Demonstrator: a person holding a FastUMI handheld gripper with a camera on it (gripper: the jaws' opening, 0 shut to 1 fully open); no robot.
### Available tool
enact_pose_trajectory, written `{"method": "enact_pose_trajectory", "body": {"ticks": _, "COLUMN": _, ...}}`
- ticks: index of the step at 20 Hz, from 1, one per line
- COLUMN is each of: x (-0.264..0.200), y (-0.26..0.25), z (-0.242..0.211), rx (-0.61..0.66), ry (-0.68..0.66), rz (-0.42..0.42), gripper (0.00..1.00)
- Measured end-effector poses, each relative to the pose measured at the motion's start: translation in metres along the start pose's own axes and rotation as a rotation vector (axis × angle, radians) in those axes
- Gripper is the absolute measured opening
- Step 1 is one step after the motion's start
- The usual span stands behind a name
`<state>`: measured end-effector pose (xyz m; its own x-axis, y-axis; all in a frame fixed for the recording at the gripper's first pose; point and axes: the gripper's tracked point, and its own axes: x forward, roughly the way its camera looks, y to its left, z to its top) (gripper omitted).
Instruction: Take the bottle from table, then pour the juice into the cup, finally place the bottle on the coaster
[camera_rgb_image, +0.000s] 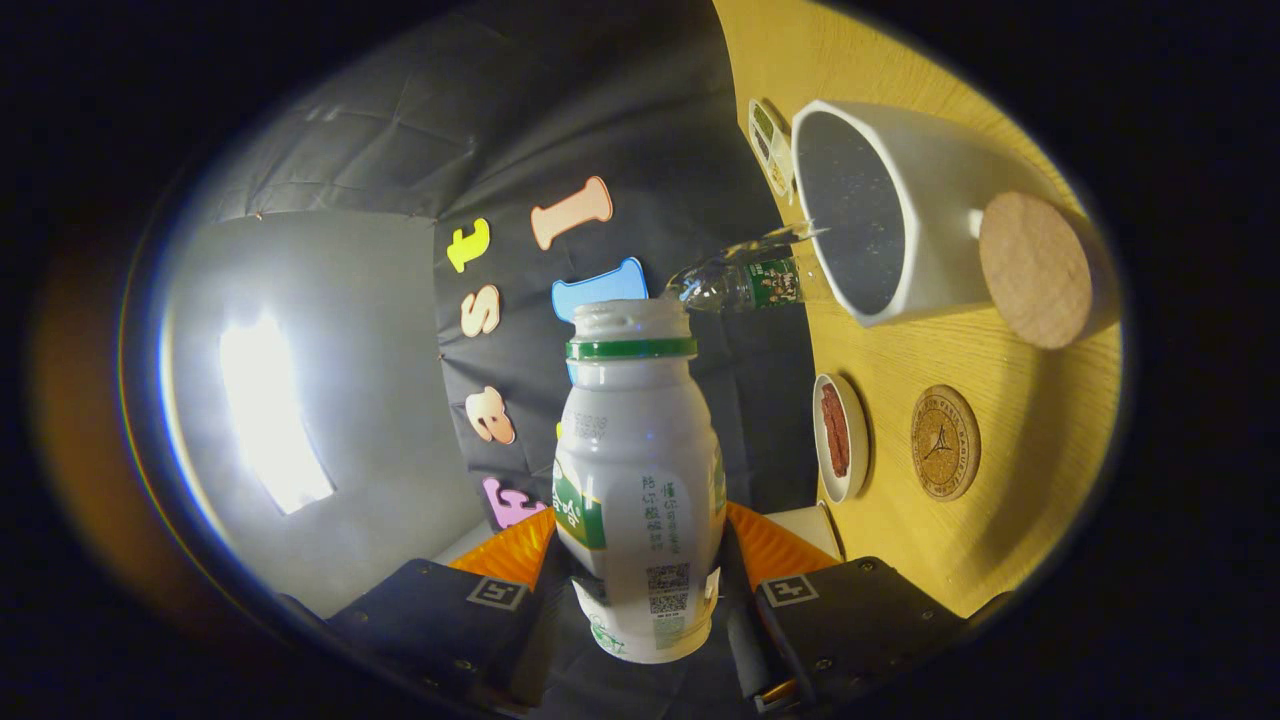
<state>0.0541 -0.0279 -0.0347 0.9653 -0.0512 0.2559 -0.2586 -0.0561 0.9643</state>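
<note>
Claw (640, 590): clamped on bottle (640, 470), cap off; cup (880, 215) and coaster (945, 442) on table (1000, 520) beyond

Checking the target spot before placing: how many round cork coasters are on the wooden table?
2: a plain round cork coaster against the white cup, and a printed round cork coaster beside the small white dish. Gripper grips the white bottle.

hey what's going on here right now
A hand-held gripper is shut on a white bottle with a green neck ring, both fingers pressing its sides. The whole view is rolled sideways, so the bottle looks tipped for pouring. Its open mouth points toward the white cup on the wooden table, but no juice is visibly flowing. The round coaster sits bare, beside a small dish.
</note>
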Motion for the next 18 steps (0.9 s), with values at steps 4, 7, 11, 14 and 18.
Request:
{"method": "enact_pose_trajectory", "body": {"ticks": 4, "x": 0.0000, "y": -0.0013, "z": 0.0010, "rx": 0.008, "ry": -0.003, "rz": 0.000, "gripper": 0.70}}
{"method": "enact_pose_trajectory", "body": {"ticks": 7, "x": -0.0001, "y": -0.0025, "z": 0.0016, "rx": 0.011, "ry": -0.007, "rz": 0.000, "gripper": 0.70}}
{"method": "enact_pose_trajectory", "body": {"ticks": 11, "x": -0.0006, "y": -0.0016, "z": 0.0013, "rx": 0.015, "ry": -0.008, "rz": 0.001, "gripper": 0.70}}
{"method": "enact_pose_trajectory", "body": {"ticks": 14, "x": 0.0016, "y": -0.0009, "z": -0.0006, "rx": 0.021, "ry": -0.005, "rz": 0.002, "gripper": 0.70}}
{"method": "enact_pose_trajectory", "body": {"ticks": 18, "x": 0.0006, "y": -0.0005, "z": 0.0019, "rx": 0.027, "ry": -0.014, "rz": 0.006, "gripper": 0.70}}
